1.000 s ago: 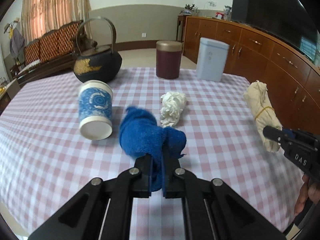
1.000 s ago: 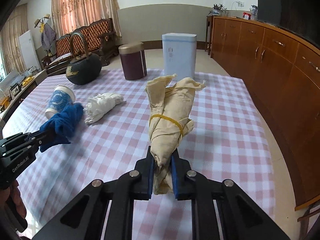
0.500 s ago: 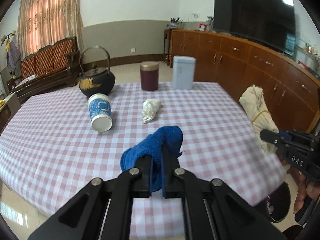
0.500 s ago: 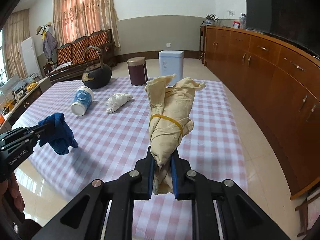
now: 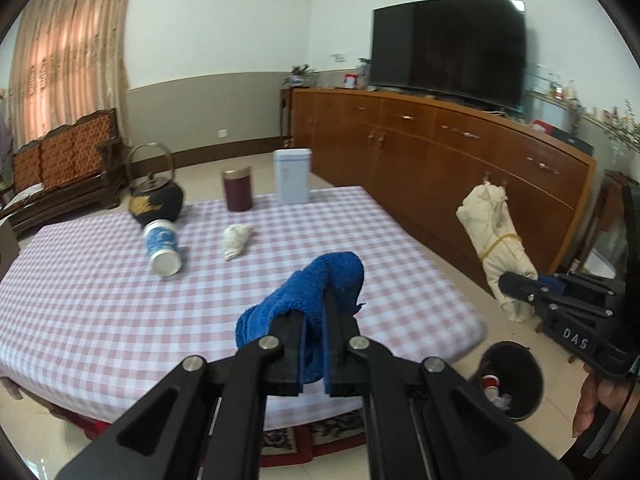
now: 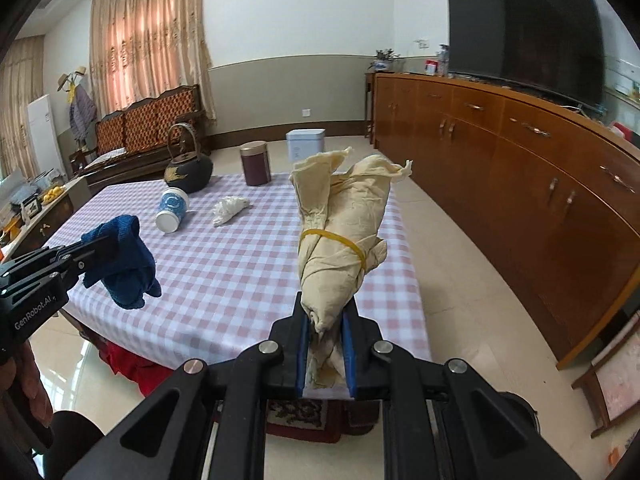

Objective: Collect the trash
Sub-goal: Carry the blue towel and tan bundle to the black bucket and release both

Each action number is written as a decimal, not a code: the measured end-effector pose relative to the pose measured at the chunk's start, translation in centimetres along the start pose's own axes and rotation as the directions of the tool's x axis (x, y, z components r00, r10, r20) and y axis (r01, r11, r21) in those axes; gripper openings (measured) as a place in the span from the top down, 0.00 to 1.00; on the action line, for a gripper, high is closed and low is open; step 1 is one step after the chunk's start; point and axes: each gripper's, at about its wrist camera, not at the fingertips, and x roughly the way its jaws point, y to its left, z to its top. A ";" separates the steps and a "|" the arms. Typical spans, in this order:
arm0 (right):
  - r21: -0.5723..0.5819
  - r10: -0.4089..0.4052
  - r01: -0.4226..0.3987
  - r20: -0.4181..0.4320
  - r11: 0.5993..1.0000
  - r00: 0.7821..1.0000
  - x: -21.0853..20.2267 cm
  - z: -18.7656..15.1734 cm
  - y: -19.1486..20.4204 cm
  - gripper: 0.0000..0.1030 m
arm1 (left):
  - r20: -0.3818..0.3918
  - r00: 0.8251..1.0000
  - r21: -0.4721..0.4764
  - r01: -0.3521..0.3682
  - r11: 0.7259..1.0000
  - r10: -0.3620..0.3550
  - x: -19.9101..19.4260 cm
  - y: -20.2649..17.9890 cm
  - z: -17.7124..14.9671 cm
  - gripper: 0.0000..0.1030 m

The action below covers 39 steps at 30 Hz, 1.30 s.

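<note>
Withdrawn from checked table [image 5: 100, 300], now lower frame. Noted: black bin [image 5: 514, 384] lower right on tiled floor. Left gripper [image 5: 315, 344] clamped on blue cloth [image 5: 320, 284]; right gripper [image 6: 325, 344] clamped on cream bundle [image 6: 340, 232], both raised.

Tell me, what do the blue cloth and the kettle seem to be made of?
Blue cloth: probably terry or microfibre; matte, fuzzy looped pile, limp folds. Kettle: probably cast iron; dull black body, gold motif, metal hoop handle.
</note>
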 end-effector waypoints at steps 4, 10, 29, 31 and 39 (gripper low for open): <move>0.020 -0.044 0.044 0.010 0.999 0.999 -1.8 -1.3 -2.0 0.85 | 0.011 0.999 0.030 0.050 0.998 -0.050 -0.3 -2.7 0.0 0.93; 0.077 -0.112 0.111 0.009 0.991 0.994 -3.8 -3.1 -6.0 0.85 | 0.001 0.992 0.098 0.127 0.987 -0.127 0.3 -7.2 -0.2 0.93; 0.218 -0.262 0.267 -0.051 0.939 0.964 -9.4 -9.8 -15.0 0.85 | -0.071 0.947 0.230 0.321 0.919 -0.313 1.0 -19.1 -2.3 0.93; 0.232 -0.272 0.278 -0.059 0.932 0.961 -9.7 -10.4 -15.9 0.85 | -0.079 0.942 0.238 0.335 0.912 -0.326 1.1 -20.0 -2.5 0.93; 0.273 -0.301 0.314 -0.091 0.909 0.949 -10.4 -12.8 -18.9 0.85 | -0.117 0.922 0.263 0.387 0.884 -0.369 1.9 -23.1 -3.5 0.93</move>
